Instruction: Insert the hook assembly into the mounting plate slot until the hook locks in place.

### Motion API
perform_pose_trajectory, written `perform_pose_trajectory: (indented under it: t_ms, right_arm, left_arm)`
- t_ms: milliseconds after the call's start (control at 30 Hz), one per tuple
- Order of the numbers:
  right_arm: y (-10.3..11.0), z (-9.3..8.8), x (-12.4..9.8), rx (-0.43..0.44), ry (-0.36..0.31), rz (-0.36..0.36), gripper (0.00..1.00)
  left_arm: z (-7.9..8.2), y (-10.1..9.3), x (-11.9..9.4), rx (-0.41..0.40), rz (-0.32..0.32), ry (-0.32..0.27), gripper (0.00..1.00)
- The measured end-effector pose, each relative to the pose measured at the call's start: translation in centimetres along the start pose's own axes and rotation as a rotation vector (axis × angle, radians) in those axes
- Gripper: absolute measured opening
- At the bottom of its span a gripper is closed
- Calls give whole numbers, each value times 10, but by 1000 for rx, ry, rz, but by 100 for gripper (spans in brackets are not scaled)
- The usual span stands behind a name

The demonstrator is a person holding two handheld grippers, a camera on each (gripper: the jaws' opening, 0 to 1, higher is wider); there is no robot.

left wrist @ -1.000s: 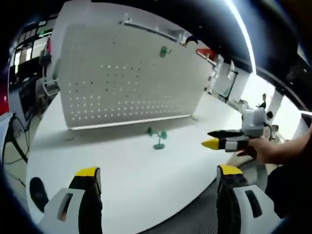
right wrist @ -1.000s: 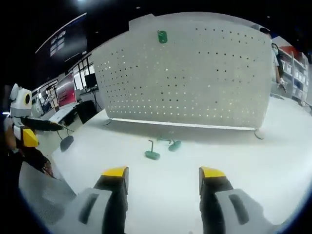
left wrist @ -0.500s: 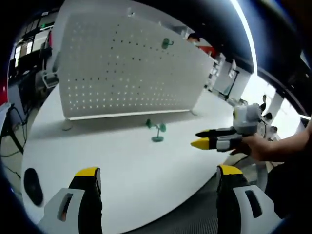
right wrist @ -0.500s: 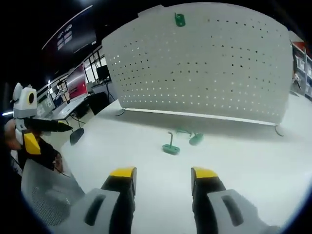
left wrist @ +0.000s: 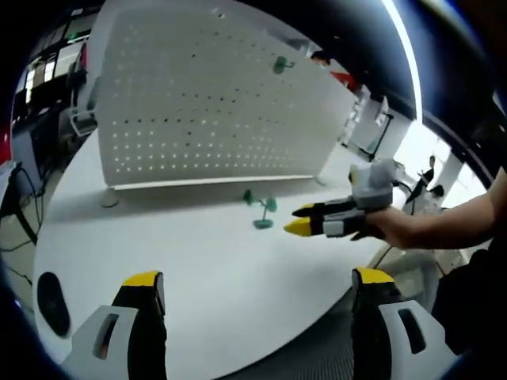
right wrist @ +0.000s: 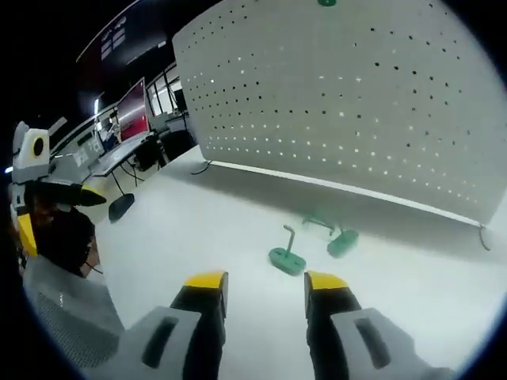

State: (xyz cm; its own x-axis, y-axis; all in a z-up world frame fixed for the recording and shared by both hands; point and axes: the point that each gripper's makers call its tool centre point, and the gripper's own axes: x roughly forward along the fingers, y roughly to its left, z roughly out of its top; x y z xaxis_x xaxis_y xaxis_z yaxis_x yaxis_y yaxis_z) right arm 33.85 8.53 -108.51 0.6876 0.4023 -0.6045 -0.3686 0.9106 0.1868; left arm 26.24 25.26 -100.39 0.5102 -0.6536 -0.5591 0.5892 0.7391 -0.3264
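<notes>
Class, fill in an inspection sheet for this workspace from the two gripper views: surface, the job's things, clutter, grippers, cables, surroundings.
Surface: white table, matte, rounded edge.
Job's things: two green hooks lie on the table in front of the upright white pegboard; a third green hook is mounted high on the board.
Clutter: a dark oval object sits near the table edge.
Grippers: left gripper open, holding nothing; right gripper open with a narrow gap, holding nothing, aimed at the nearer hook.
Cables: dark cables hang beside the table.
Surroundings: desks with monitors; ceiling light strip.
</notes>
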Motion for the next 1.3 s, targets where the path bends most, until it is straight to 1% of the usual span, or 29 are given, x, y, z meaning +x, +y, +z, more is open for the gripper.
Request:
perform_pose_trajectory:
  t_ms: [233,333,467,567,633,667,700,733,833,933,967,1000,1167,1233,1300]
  right_arm:
    - [-9,8,21,-17,20,14,32]
    - [-9,8,29,-25,34,23,30]
    - [-11,6,39,-26,51,27,28]
    - [-13,7,45,-48,61,30,26]
    - [-14,11,48,-70,58,35,23]
    - [-15,15,50,-104,48,52,20]
    - [-14,18,52,-112,38,62,17]
    - [-16,19,54,-112,45,65,17]
    - [-17,20,58,-135,65,85,14]
    - [-16,17,60,-156,99,114,10]
    - [-16,15,61,-174,110,122,10]
    - [-15,13,61,-173,118,126,10]
    - [-14,12,60,-166,116,139,6]
    - [-13,13,59,-162,116,141,2]
    - [-13,14,58,-152,114,141,1]
  left_arm:
    - [-4,4,2,-5,3,15,99]
    - [-7,8,3,-7,14,27,98]
    - [-7,9,3,-16,15,27,98]
    - [-8,11,4,-15,19,35,98]
    - [-8,12,5,-18,19,37,98]
    - [-8,13,5,-21,18,39,97]
    - [-9,13,6,-22,15,41,97]
    - [-9,13,7,-23,12,42,97]
    - [-9,11,8,-20,5,47,97]
    - [-8,9,9,-25,3,41,96]
    - [-8,9,9,-28,3,40,96]
    - [-8,9,9,-31,2,39,96]
    - [-10,6,8,-34,-2,44,96]
    - [-11,7,8,-36,0,45,95]
    - [-12,8,7,-39,3,43,95]
